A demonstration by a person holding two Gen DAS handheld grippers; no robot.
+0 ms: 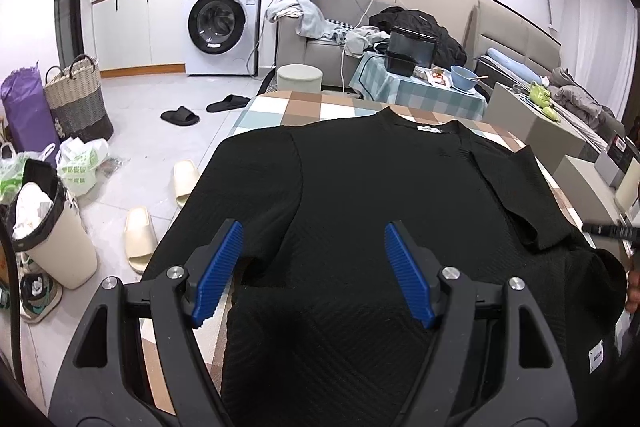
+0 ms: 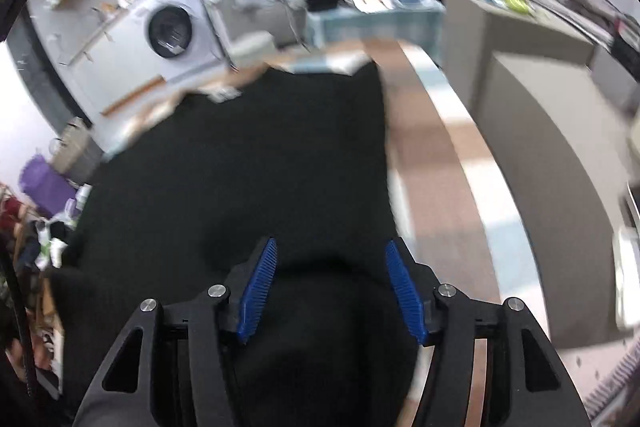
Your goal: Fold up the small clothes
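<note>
A black ribbed top lies spread on the checked tablecloth, neck with white label at the far side. One sleeve is folded in on the right. My left gripper is open above the garment's near part, blue pads apart, holding nothing. In the blurred right wrist view the same top fills the middle. My right gripper is open over its near right part, with black cloth bunched between the pads.
The table's right edge runs close to a grey cabinet. On the floor at left are slippers, a bin, bags and a basket. A washing machine and a cluttered sofa stand behind.
</note>
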